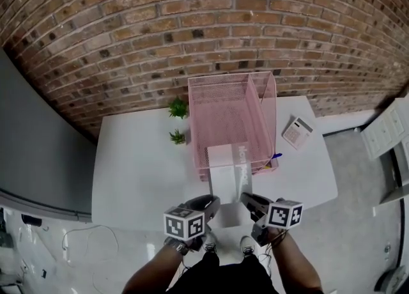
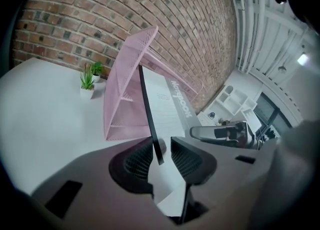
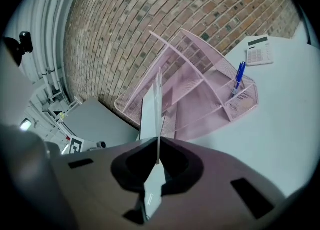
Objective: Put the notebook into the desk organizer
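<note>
My right hand-held gripper [image 3: 159,158] is pressed together, pinching the notebook's [image 1: 225,172] thin edge. My left hand-held gripper [image 2: 162,153] stands spread, with the notebook's dark edge leaning on one pad. Only the head view shows the notebook's far end reaching the organizer's [image 1: 268,117] front rim. The right gripper view shows a blue pen [image 3: 239,80] in the organizer's side pocket, which is barely a speck from the head view.

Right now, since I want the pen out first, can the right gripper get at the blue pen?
Probably not yet: the right gripper is shut on the notebook, so it cannot grasp anything else, though the blue pen stands exposed in the desk organizer's small end compartment.
</note>
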Demonstrator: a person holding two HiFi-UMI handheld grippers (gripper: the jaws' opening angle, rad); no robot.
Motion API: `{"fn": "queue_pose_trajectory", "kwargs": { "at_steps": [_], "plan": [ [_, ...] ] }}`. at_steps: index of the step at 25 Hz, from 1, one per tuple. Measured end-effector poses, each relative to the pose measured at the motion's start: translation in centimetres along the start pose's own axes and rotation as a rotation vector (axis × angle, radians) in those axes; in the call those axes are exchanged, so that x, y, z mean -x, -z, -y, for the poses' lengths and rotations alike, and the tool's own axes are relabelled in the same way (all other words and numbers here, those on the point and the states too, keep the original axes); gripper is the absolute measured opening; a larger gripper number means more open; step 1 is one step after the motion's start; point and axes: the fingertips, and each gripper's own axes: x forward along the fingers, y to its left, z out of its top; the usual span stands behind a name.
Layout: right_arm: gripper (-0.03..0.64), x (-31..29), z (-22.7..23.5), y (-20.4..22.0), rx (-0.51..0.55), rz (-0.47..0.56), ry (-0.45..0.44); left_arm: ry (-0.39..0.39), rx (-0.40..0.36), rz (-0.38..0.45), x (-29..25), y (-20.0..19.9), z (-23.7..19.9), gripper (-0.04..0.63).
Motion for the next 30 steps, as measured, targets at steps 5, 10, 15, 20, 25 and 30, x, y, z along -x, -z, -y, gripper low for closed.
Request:
{"fn": "queue_pose_trajectory", "kwargs": {
  "at_steps": [5, 10, 15, 20, 25, 30],
  "plan": [
    [0.012, -0.9, -0.5, -1.0, -0.007, 0.009, -0.004, -0.013, -0.070, 0.021, 0.6, -1.1, -0.2, 0.100],
    [0.012, -1.6, -0.5, -1.8, -0.025, 0.018, -0.012, -0.010, -0.083, 0.038, 1.1, -1.6, -0.8, 0.100],
    [0.012, -2.3, -0.5, -2.4, -0.052, 0.020, -0.023, -0.006, -0.112, 0.034, 1.4, -1.5, -1.1, 0.100],
    [0.014, -3.2, -0.5, -2.8, -0.050, 0.009, -0.007, -0.044, -0.216, 0.036, 1.4, -1.4, -1.3, 0.106],
    [0.019, -3.8, -0.5, -3.5, -0.034, -0.002, 0.004, -0.092, -0.270, 0.041, 0.9, -1.3, -1.8, 0.126],
    [0.046, -4.2, -0.6, -3.9, -0.007, -0.013, -0.001, -0.146, -0.317, 0.040, 0.1, -1.3, -2.2, 0.138]
  ]
}}
